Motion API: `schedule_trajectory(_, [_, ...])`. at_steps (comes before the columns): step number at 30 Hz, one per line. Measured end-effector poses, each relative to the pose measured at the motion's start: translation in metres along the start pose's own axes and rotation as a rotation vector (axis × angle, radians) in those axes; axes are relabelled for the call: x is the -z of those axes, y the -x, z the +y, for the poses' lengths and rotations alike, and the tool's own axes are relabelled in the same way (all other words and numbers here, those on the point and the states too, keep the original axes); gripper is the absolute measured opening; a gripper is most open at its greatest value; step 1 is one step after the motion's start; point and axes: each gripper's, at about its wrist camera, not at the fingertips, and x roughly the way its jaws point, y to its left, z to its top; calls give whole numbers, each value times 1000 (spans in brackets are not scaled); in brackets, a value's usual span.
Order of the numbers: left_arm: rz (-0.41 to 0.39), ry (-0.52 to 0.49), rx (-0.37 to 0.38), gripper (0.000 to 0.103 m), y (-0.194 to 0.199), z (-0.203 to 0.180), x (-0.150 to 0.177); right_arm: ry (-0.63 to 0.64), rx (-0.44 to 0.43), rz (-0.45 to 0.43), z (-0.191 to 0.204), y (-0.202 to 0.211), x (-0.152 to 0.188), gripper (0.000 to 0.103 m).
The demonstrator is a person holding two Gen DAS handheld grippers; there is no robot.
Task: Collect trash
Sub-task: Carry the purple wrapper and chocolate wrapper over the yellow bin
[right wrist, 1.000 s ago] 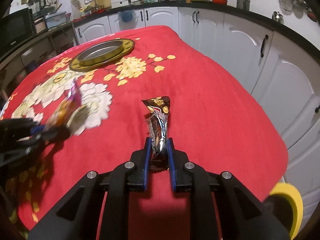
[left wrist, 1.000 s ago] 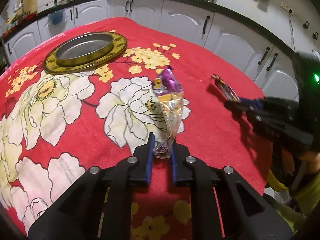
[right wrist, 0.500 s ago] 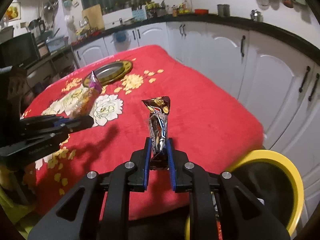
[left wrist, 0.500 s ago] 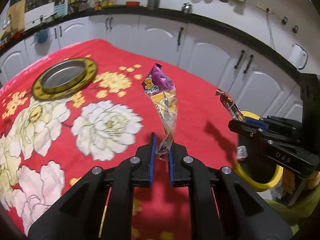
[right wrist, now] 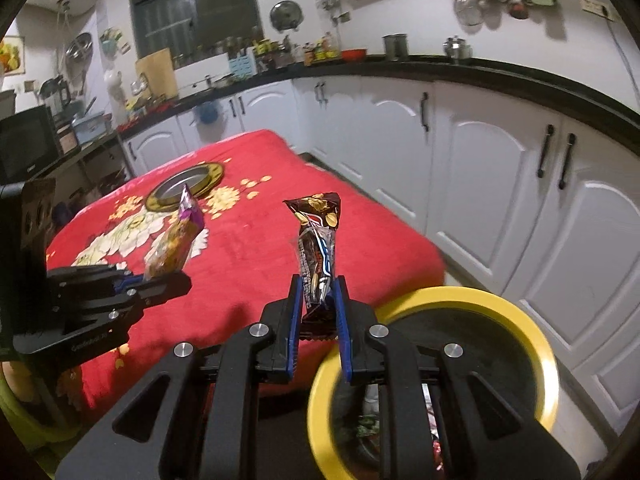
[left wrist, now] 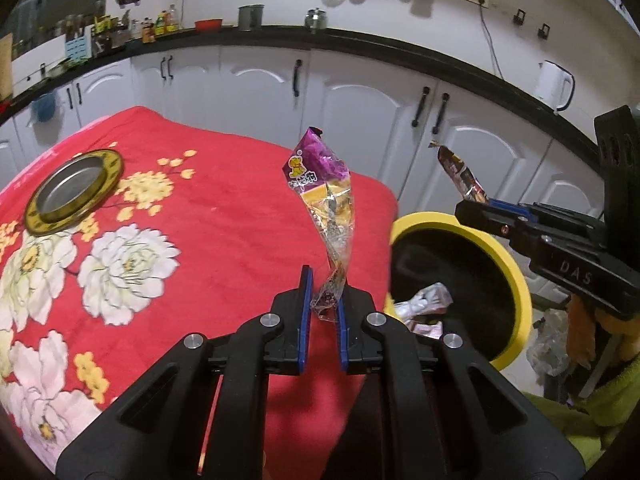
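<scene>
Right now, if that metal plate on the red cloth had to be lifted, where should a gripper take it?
By the gold rim of the plate, coming in low from the side: it lies flat and wide on the cloth, so only the thin edge fits a gripper.

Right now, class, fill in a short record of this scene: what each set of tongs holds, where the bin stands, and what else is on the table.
left tongs: shut on purple and yellow crinkled plastic wrapper, held upright
right tongs: shut on dark brown chocolate bar wrapper, held upright
yellow-rimmed round black bin: beside the table's corner, below its top, with wrappers inside
red floral tablecloth: bears a round gold-rimmed metal plate
</scene>
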Motion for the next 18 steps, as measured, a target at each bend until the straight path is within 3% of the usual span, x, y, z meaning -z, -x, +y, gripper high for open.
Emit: schedule_trajectory(18, [20,-99,90,6,-16,-65,-6,-101,134,-57,-65,39,19,15])
